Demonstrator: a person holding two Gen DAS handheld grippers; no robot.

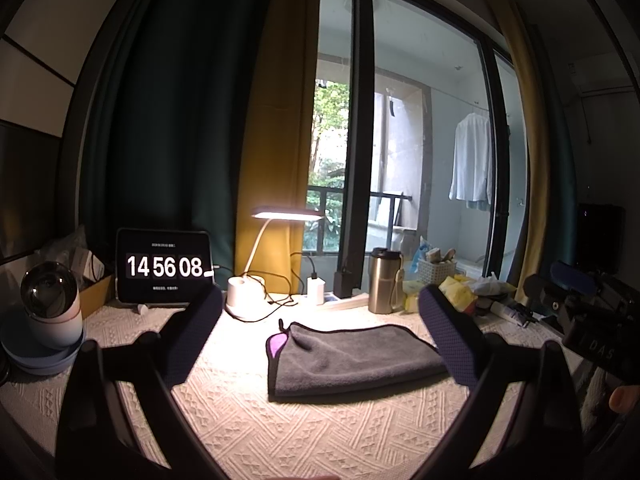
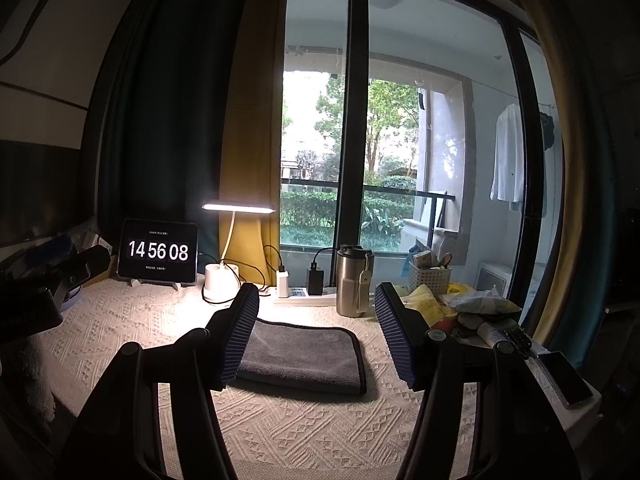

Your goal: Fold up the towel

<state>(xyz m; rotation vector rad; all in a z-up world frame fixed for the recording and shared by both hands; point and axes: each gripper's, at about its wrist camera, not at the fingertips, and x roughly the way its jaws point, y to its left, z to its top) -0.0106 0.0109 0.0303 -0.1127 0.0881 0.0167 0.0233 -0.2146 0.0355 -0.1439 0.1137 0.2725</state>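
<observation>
A grey towel (image 1: 352, 356) with a dark hem lies folded flat on the cream textured tablecloth; a purple corner shows at its left end. It also shows in the right wrist view (image 2: 300, 356). My left gripper (image 1: 320, 336) is open and empty, raised above the table, the towel between and beyond its fingers. My right gripper (image 2: 316, 336) is open and empty, above the towel's near edge. The right gripper's body shows at the right edge of the left wrist view (image 1: 588, 320).
At the back stand a tablet clock (image 1: 164, 266), a lit desk lamp (image 1: 248, 296), a power strip with chargers (image 2: 304, 296) and a steel tumbler (image 2: 354, 282). A cup on a blue dish (image 1: 50, 320) is at left. A basket and clutter (image 2: 460, 300) and a phone (image 2: 568, 378) lie at right.
</observation>
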